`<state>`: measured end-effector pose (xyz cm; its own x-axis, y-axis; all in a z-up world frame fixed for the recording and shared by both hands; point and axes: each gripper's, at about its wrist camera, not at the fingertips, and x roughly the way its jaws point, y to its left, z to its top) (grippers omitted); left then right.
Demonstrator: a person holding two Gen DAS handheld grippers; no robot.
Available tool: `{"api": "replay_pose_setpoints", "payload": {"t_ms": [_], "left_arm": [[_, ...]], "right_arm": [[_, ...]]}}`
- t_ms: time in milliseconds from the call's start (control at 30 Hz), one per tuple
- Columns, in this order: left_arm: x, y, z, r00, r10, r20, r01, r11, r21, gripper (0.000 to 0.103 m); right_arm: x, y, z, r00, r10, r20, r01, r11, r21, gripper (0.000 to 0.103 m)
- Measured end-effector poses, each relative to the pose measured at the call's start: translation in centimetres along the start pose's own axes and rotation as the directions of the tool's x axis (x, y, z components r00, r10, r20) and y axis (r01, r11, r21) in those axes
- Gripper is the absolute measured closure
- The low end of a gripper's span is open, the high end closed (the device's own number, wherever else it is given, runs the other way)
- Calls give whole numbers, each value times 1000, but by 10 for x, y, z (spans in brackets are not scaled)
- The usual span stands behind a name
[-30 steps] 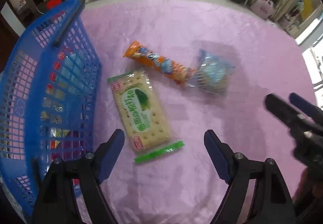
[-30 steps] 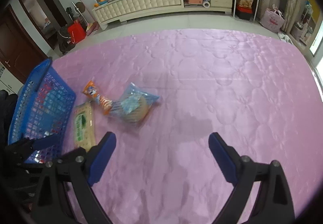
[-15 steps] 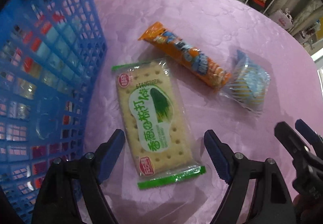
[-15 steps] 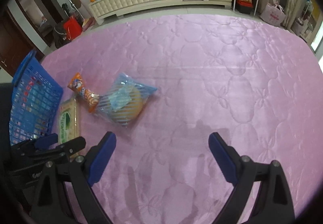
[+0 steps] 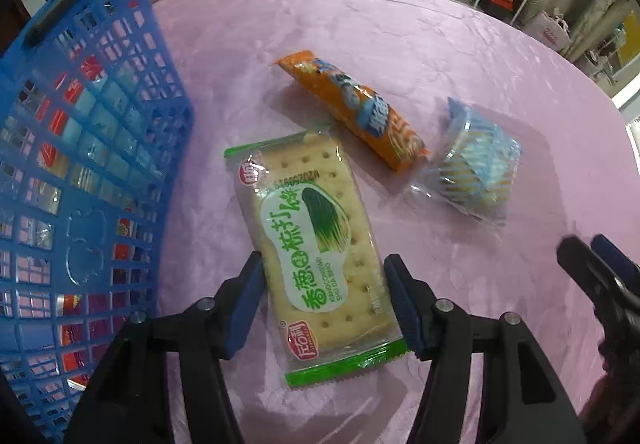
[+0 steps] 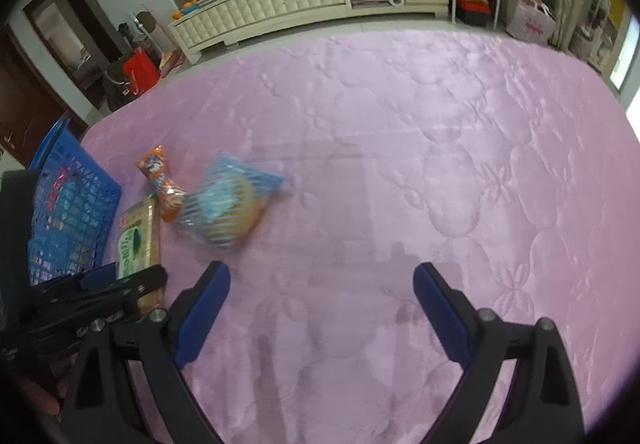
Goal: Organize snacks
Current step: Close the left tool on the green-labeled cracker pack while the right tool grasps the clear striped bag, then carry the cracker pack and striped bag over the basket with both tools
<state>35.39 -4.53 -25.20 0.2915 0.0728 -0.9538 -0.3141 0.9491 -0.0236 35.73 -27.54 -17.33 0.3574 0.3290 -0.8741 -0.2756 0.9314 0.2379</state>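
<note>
As they close, the left tongs (image 5: 324, 300) straddle the flat green-edged clear-wrapped cracker packet (image 5: 316, 240), lying on the pink quilted bed (image 5: 400, 44) beside the blue plastic lattice basket (image 5: 80, 164); the right tongs (image 6: 322, 304) gape wide, empty.

basket (image 5: 120, 132) contents — mesh-veiled, unreadable

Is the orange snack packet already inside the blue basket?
No. In the left wrist view the orange snack packet lies on the pink cloth, outside the blue basket.
</note>
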Motion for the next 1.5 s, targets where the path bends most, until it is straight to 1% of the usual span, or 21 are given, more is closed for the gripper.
{"api": "replay_pose_setpoints", "payload": {"t_ms": [100, 200, 267, 367, 433, 567, 600, 667, 733, 833, 900, 1033, 1100, 1133, 1167, 1233, 1267, 1300, 1367, 1467, 1500], "left_arm": [[-5, 5, -2, 1000, -26, -1, 26, 1000, -12, 45], [-9, 6, -7, 999, -46, -9, 45, 999, -9, 45], [-7, 9, -6, 998, -63, -12, 63, 998, -7, 45], [-6, 13, -7, 997, -77, 0, 77, 997, 11, 46], [-9, 18, -7, 997, -80, 9, 79, 997, 18, 46], [-13, 19, -12, 996, -88, 10, 88, 996, 20, 46], [-17, 11, -14, 996, -86, 12, 86, 996, 22, 46], [-17, 12, -17, 996, -88, 15, 88, 996, 22, 46], [-21, 11, -19, 996, -90, 23, 90, 996, 20, 46], [-25, 13, -22, 995, -97, 25, 97, 995, 7, 46], [-27, 15, -23, 995, -99, 26, 99, 995, 4, 46], [-29, 15, -28, 996, -89, 31, 88, 996, 14, 46], [-30, 12, -30, 996, -85, 31, 84, 996, 20, 46], [-30, 12, -32, 996, -83, 32, 82, 996, 21, 46], [-31, 13, -34, 996, -81, 33, 80, 997, 22, 46], [-30, 11, -35, 997, -72, 39, 71, 997, 28, 46], [-31, 10, -38, 997, -64, 45, 63, 997, 33, 46], [-32, 9, -41, 997, -56, 49, 54, 998, 39, 46], [-33, 4, -48, 998, -42, 56, 40, 998, 49, 46], [-36, 0, -55, 997, -59, 45, 57, 997, 56, 46], [-37, 0, -57, 997, -66, 40, 64, 997, 53, 46]], "right_arm": [[1, 4, 0, 1000, 8, 3, -8, 1000, -20, 8], [2, 15, 3, 999, 47, 18, -46, 996, -80, 8], [4, 23, 6, 999, 44, 30, -40, 992, -116, 8], [8, 29, 12, 996, 84, 33, -81, 993, -86, 8], [14, 32, 18, 996, 88, 24, -86, 995, -49, 8], [27, 43, 33, 996, 94, 8, -94, 995, -17, 8], [31, 46, 37, 997, 83, -2, -83, 997, -8, 8], [38, 49, 43, 998, 68, -14, -68, 998, 15, 8], [45, 51, 46, 996, 77, -36, -75, 996, 51, 8], [50, 55, 47, 997, 47, -66, -44, 997, 56, 8], [53, 60, 47, 996, 35, -77, -33, 999, 35, 8], [59, 75, 50, 997, -20, -77, 18, 999, -28, 8], [62, 84, 47, 995, -60, -78, 53, 994, -94, 8], [63, 89, 45, 994, -80, -77, 70, 989, -130, 9], [63, 92, 42, 992, -107, -72, 93, 979, -179, 14], [56, 90, 38, 994, -84, -72, 68, 977, -204, 28], [51, 85, 36, 995, -69, -72, 54, 979, -199, 44], [47, 78, 33, 995, -52, -84, 35, 981, -189, 44], [39, 66, 22, 996, -21, -81, 4, 979, -206, 45], [27, 52, 9, 996, -25, -81, 8, 978, -207, 45], [21, 45, 1, 996, -16, -86, 0, 982, -190, 45]]}}
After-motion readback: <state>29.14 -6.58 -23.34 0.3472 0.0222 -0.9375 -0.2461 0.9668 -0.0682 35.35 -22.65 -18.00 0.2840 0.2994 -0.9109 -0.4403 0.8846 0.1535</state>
